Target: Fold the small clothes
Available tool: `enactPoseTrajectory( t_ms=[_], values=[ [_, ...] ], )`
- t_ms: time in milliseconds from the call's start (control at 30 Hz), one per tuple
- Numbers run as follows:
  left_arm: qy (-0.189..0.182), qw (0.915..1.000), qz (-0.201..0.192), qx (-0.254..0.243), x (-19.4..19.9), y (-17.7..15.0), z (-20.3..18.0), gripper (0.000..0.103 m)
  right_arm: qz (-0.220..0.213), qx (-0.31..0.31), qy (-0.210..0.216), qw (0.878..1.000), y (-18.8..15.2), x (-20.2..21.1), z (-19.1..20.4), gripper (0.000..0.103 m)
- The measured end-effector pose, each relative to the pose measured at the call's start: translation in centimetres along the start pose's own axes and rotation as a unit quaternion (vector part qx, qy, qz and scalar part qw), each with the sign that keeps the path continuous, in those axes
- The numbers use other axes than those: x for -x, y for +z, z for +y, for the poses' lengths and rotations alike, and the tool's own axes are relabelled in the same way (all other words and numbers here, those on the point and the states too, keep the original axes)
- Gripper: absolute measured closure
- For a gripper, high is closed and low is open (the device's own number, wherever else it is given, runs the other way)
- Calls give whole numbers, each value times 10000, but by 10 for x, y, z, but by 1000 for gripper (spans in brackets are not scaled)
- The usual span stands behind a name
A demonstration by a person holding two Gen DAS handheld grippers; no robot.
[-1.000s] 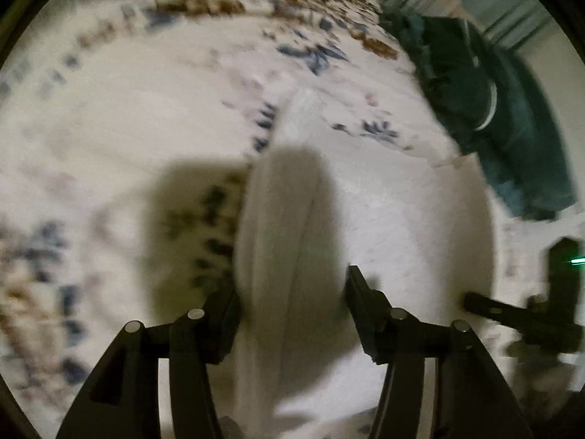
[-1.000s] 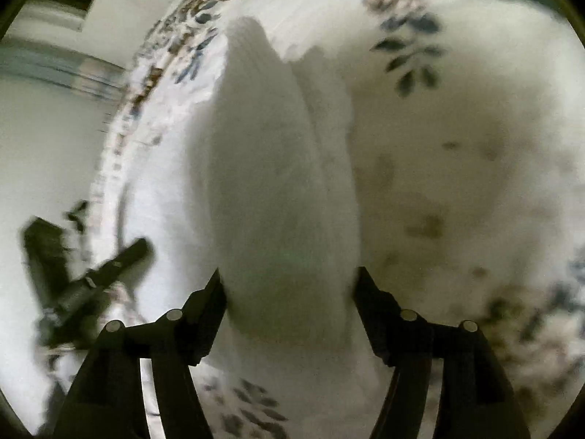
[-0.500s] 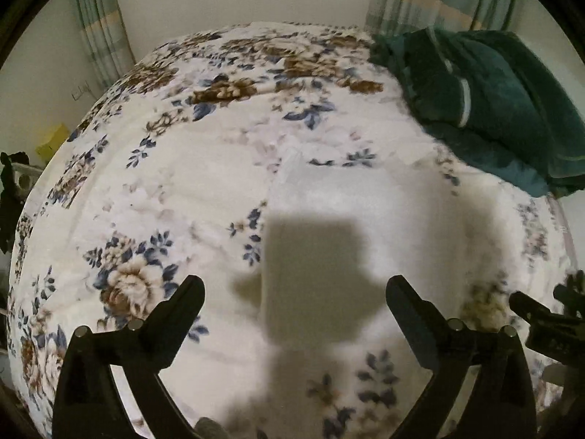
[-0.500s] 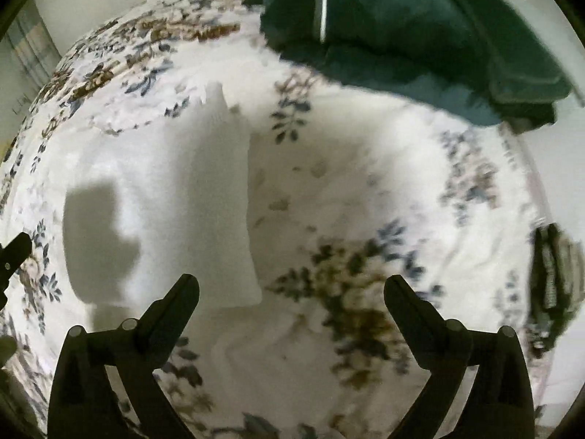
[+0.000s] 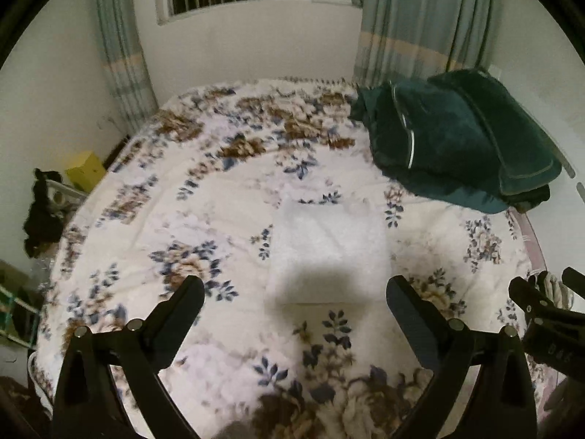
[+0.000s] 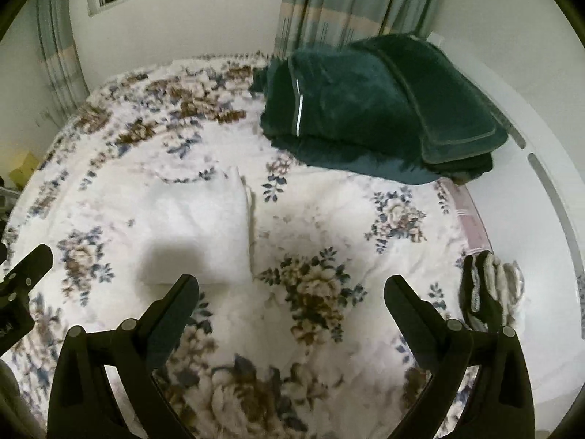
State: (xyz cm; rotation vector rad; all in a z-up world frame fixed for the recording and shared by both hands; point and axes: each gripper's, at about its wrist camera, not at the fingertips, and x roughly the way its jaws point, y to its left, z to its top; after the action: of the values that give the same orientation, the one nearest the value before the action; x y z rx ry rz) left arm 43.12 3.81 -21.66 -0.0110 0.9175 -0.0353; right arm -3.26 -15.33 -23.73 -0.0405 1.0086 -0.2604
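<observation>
A folded white cloth (image 5: pixel 329 241) lies flat on the floral bedspread (image 5: pixel 204 226), a gripper's shadow across its near edge. In the right wrist view the cloth (image 6: pixel 204 226) lies left of centre, its layered fold edge on the right. My left gripper (image 5: pixel 294 292) is open and empty, held above the bed short of the cloth. My right gripper (image 6: pixel 292 289) is open and empty, above the bedspread (image 6: pixel 329 241) to the right of the cloth. The right gripper's body (image 5: pixel 548 314) shows at the left view's right edge.
A folded dark green blanket (image 5: pixel 457 139) sits at the bed's far right, also in the right wrist view (image 6: pixel 376 109). A dark and grey small garment (image 6: pixel 486 289) lies at the bed's right edge. A yellow box (image 5: pixel 86 172) and dark items stand left of the bed.
Both grippers let go of the white cloth, opened wide and pulled back and up from it. The cloth now lies folded flat on the bed.
</observation>
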Motion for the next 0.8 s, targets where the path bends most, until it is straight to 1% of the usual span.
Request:
enactPoseTrajectory(
  t_ms=[67, 200, 267, 300, 333, 400, 500, 600, 700, 800],
  values=[
    [80, 9999, -110, 4, 33, -2, -3, 1, -136, 25, 23, 9999, -4, 41, -7, 0],
    [116, 9991, -411, 55, 104, -4, -2, 1, -488, 53, 64, 9988, -12, 118, -22, 0],
    [194, 9983, -553, 55, 130, -4, -3, 1, -712, 52, 114, 9974, -17, 160, -31, 0],
    [223, 9977, -636, 95, 148, -5, -2, 1, -786, 63, 130, 9968, -18, 173, -34, 0],
    [201, 9974, -678, 123, 158, -6, -2, 1, -905, 89, 142, 9958, -22, 194, -38, 0],
    [158, 9968, -776, 128, 181, -7, -3, 1, -1049, 123, 181, 9942, -27, 223, -42, 0],
    [153, 9953, -945, 114, 211, -9, -4, 1, -1187, 98, 255, 9926, -34, 256, -50, 0],
    [175, 9941, -1063, 107, 231, -14, -4, 1, -1300, 37, 310, 9910, -43, 286, -60, 0],
    [146, 9944, -1041, 118, 242, -22, -4, 1, -1375, 23, 349, 9899, -50, 309, -69, 0],
    [155, 9960, -869, 100, 250, -26, -6, 1, -1321, 38, 395, 9904, -53, 322, -74, 0]
  ],
)
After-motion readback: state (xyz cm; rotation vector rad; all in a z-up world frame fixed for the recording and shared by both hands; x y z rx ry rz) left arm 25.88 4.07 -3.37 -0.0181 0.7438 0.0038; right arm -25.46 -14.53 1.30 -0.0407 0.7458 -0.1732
